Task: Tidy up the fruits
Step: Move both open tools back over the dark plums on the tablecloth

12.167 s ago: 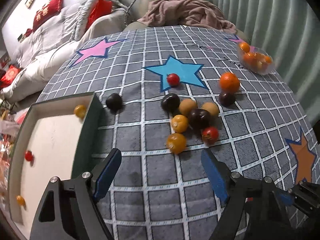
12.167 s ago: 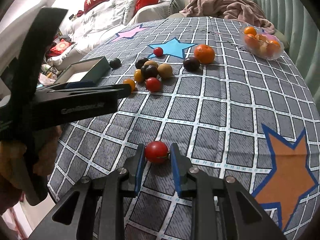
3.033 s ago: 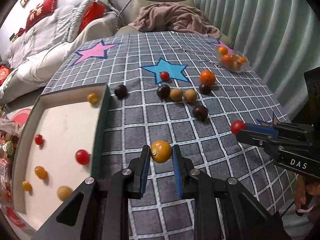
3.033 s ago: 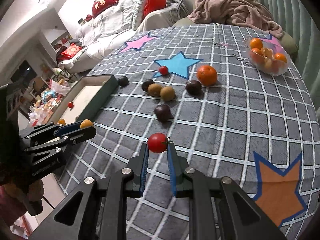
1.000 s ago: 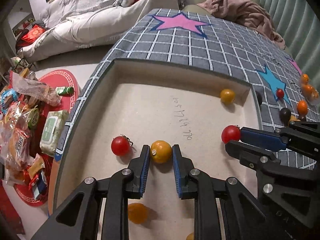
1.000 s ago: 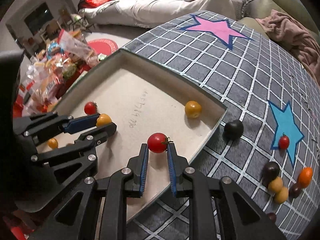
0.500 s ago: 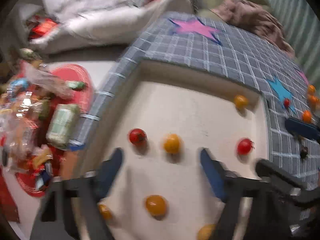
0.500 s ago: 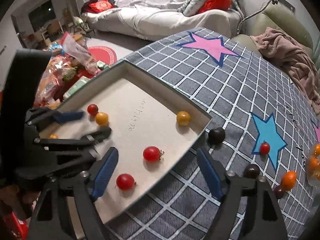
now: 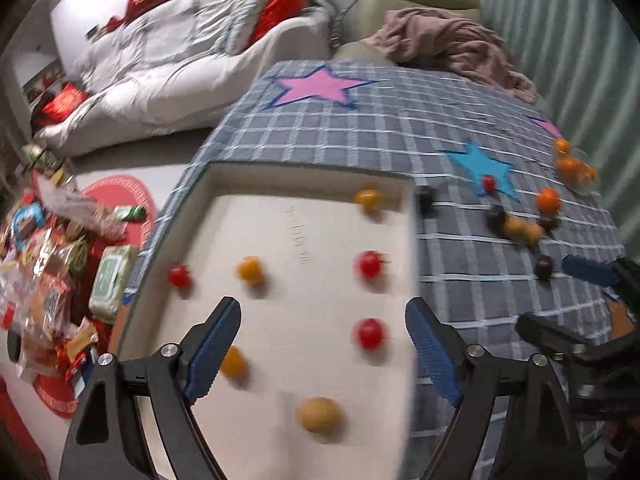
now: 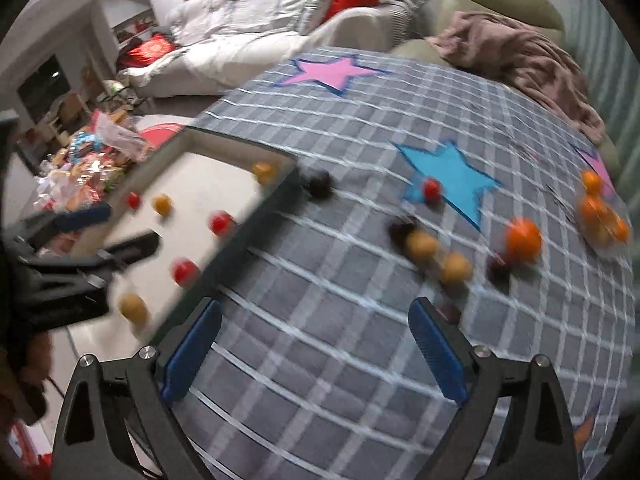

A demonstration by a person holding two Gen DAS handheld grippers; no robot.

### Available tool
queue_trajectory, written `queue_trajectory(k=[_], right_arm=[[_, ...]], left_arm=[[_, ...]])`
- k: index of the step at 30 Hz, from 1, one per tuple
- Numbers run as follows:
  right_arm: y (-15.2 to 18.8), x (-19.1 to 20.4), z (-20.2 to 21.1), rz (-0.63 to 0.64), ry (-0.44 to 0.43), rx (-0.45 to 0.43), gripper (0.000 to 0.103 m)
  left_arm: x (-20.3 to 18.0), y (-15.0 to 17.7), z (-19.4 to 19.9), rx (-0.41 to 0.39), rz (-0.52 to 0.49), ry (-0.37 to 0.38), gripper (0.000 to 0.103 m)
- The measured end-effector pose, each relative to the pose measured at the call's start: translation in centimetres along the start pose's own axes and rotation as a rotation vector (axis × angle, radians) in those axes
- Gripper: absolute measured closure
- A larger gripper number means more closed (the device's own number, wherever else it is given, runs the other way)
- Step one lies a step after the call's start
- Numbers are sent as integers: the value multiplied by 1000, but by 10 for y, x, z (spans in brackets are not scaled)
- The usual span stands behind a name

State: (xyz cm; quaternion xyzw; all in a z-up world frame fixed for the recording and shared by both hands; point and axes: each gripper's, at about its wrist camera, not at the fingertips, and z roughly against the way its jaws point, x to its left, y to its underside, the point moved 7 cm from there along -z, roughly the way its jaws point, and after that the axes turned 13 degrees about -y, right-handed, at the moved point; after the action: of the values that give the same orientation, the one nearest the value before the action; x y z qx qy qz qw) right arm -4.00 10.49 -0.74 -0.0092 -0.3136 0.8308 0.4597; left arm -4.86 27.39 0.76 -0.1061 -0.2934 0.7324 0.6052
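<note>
Blue-padded tongs, both pairs, stand wide apart with nothing between them: my left tongs (image 9: 322, 350) hang over the tray (image 9: 410, 240), and my right tongs (image 10: 314, 354), which have just been opening, are out over the checked cloth of the worktop (image 10: 320, 320). I judge the drop-off step done for this pair of fruits; a yellow tomato (image 9: 249, 270) and a red tomato (image 9: 370, 264) lie loose on the tray floor among several others.

Next comes another fetch. Left on the cloth are a dark fruit (image 10: 320, 184) just outside the tray wall, a small red tomato (image 10: 432, 188) on the blue star (image 10: 452, 178), and a cluster of tan and dark fruits beside a mandarin (image 10: 524, 240). I would send each pair to a separate fruit, since the cluster sits tight and a nudge could roll them. A clear bowl of oranges (image 10: 600, 212) stands near the far edge. Motion blur softens both views.
</note>
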Motion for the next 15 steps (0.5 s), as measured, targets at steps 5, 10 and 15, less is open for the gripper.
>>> queue_trajectory(k=[5,10,15], right_arm=[[35,-47,11,-98,59,11,7],[55,-78,21,-130,117,3,7],[55,-106,32,-195,118,-34,7]], left_arm=[[-47,1,20,-36,-90,42,18],[-89,6,23,-27,-157,52,18],[-117,8,17,-14,-190,40,18]])
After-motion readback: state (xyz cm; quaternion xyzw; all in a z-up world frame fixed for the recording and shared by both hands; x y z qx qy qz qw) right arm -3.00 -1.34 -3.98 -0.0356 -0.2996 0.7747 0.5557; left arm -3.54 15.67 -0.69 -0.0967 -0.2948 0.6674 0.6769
